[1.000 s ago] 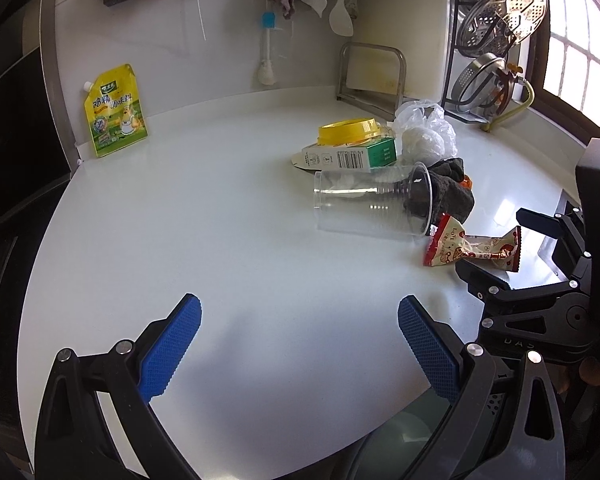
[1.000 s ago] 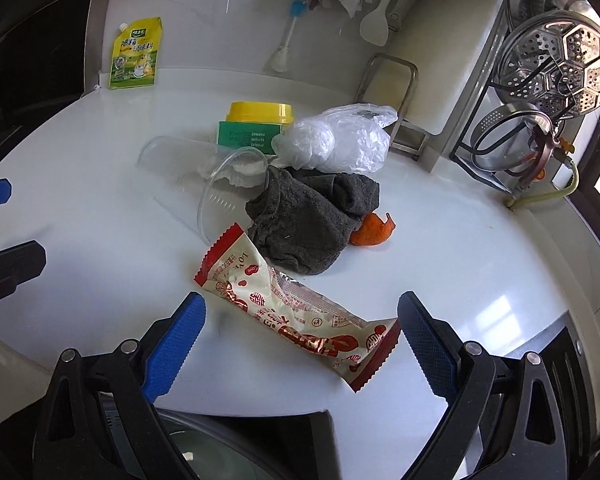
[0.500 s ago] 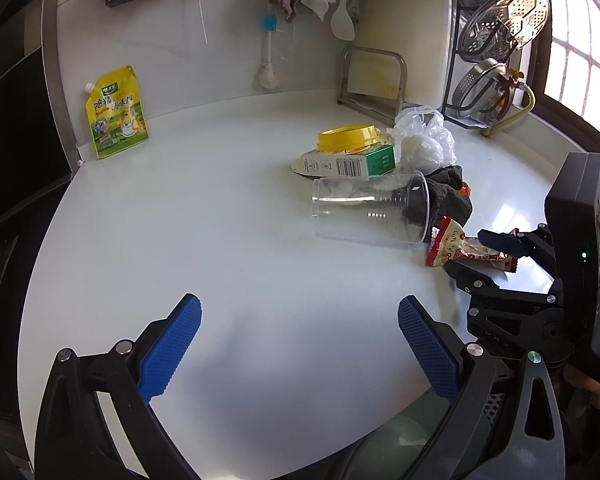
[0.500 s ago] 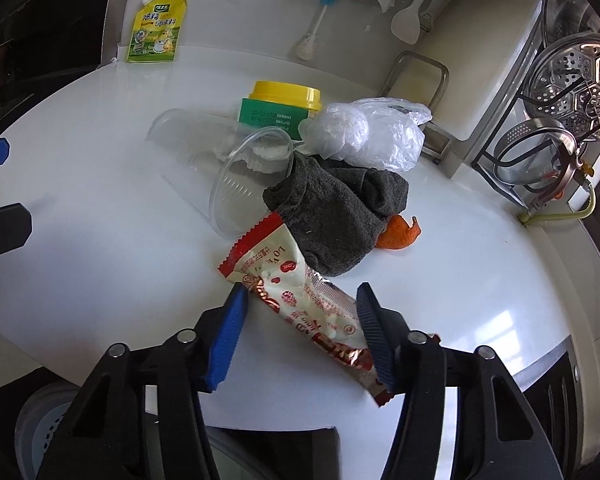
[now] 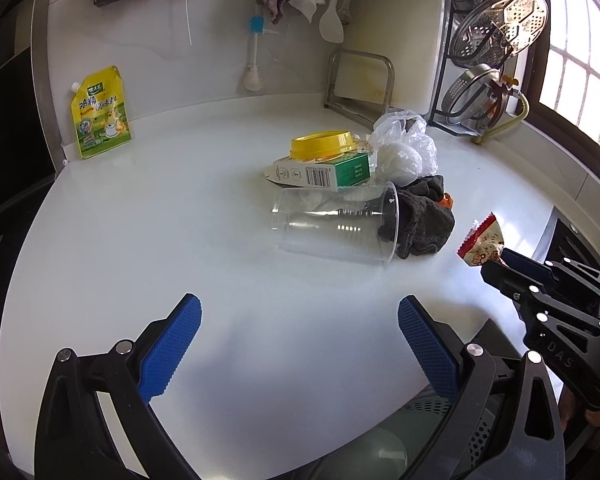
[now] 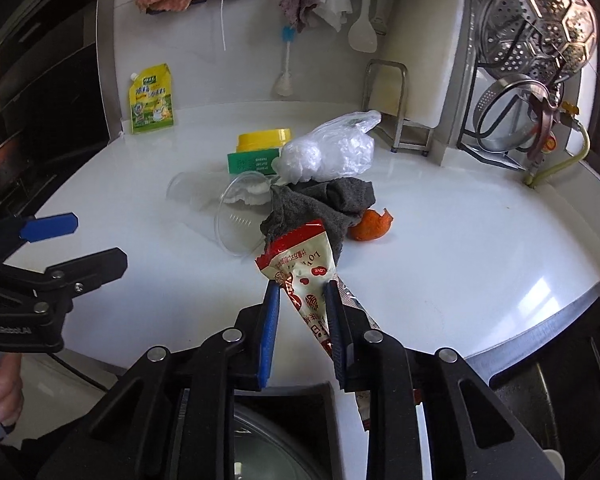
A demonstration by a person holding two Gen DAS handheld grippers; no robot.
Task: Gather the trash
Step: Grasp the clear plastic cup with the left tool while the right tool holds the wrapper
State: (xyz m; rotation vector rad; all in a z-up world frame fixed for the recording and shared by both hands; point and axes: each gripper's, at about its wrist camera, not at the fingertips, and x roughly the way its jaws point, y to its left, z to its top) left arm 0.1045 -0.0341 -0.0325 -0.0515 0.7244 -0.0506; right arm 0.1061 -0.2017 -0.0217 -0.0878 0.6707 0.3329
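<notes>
My right gripper (image 6: 300, 300) is shut on a red and white snack wrapper (image 6: 302, 264) and holds it above the white counter (image 6: 460, 240); it also shows at the right of the left wrist view (image 5: 483, 242). A clear plastic cup (image 5: 336, 224) lies on its side beside a grey cloth (image 5: 424, 220), a green carton (image 5: 324, 172), a yellow lid (image 5: 324, 144), a plastic bag (image 5: 404, 148) and an orange peel (image 6: 370, 226). My left gripper (image 5: 296, 328) is open and empty over the counter's near part.
A yellow pouch (image 5: 100, 114) leans on the back wall at left. A dish rack with steel strainers (image 5: 496, 36) stands at the back right. A bin opening (image 6: 260, 448) lies below the counter's front edge. A sink edge (image 6: 560, 360) is at right.
My right gripper closed on the snack wrapper and lifted it off the counter, pulling back toward the front edge. My left gripper stayed open and still.
</notes>
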